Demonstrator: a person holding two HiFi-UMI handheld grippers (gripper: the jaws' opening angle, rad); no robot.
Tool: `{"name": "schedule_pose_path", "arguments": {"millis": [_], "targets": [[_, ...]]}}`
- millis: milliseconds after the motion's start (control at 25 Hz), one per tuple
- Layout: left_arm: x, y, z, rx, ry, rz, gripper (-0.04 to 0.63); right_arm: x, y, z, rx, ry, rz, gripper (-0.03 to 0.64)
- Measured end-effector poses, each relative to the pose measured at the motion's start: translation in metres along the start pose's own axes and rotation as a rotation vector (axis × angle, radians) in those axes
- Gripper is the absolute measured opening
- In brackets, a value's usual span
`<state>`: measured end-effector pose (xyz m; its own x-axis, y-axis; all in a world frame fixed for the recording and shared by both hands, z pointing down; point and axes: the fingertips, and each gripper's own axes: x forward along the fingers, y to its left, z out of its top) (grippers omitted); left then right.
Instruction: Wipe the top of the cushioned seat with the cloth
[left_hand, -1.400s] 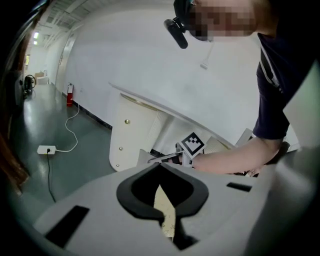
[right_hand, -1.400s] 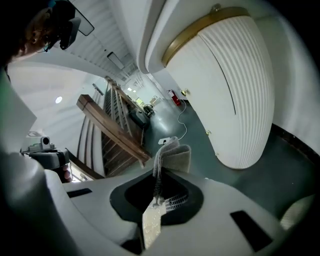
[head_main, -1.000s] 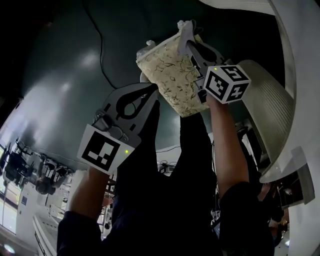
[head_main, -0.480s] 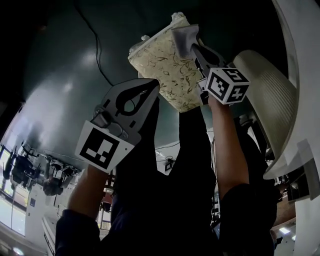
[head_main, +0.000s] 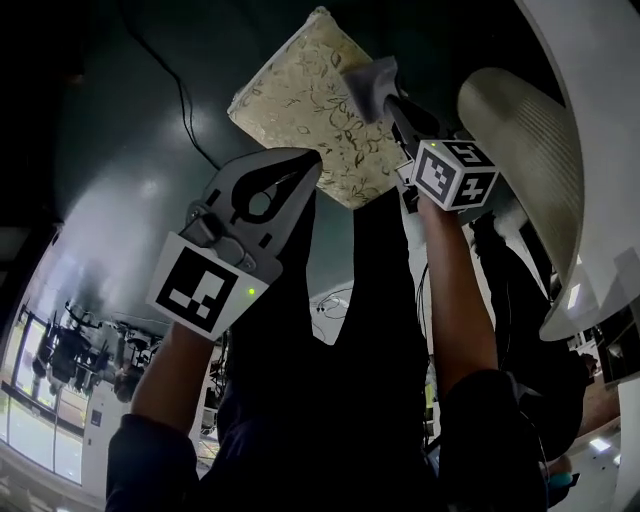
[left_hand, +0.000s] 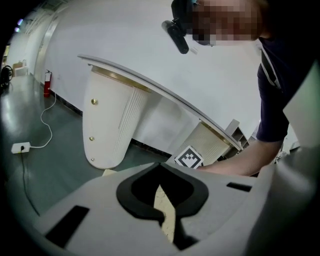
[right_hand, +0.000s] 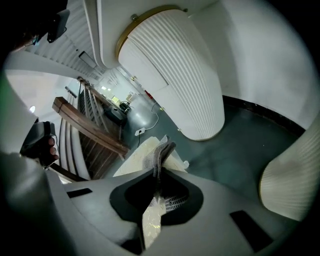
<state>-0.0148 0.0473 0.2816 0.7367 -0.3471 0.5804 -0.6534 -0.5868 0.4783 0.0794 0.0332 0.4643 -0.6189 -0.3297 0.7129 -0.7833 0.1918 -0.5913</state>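
The cushioned seat (head_main: 300, 110) is cream with a leafy print and stands on the dark green floor. My right gripper (head_main: 372, 82) is shut on a grey cloth (head_main: 366, 88) and holds it against the seat's top near its right edge. In the right gripper view the cloth (right_hand: 160, 152) sticks out from the shut jaws of my right gripper (right_hand: 156, 175) over the seat (right_hand: 135, 160). My left gripper (head_main: 305, 165) is shut with nothing in it, just off the seat's near edge. A strip of the seat (left_hand: 162, 212) shows behind the left gripper (left_hand: 159, 167).
Tall white ribbed panels (head_main: 525, 140) (right_hand: 175, 75) (left_hand: 112, 120) stand around the seat. A black cable (head_main: 165, 75) runs over the floor. A white cord leads to a socket (left_hand: 21, 147). A wooden rail (right_hand: 87, 127) lies to one side, and the person's arm (left_hand: 240, 165) reaches across.
The right gripper has slid the cloth from the seat's far edge toward the middle of its right side. The seat sits higher and further left in the head view.
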Motion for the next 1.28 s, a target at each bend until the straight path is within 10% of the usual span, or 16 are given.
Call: {"name": "schedule_pose_path", "arguments": {"millis": [1280], "targets": [[0.086,-0.14,-0.016,0.146,0.089,-0.177,0.008,-0.144,-0.111,-0.117,0.198,-0.065,-0.151,0.032]]}}
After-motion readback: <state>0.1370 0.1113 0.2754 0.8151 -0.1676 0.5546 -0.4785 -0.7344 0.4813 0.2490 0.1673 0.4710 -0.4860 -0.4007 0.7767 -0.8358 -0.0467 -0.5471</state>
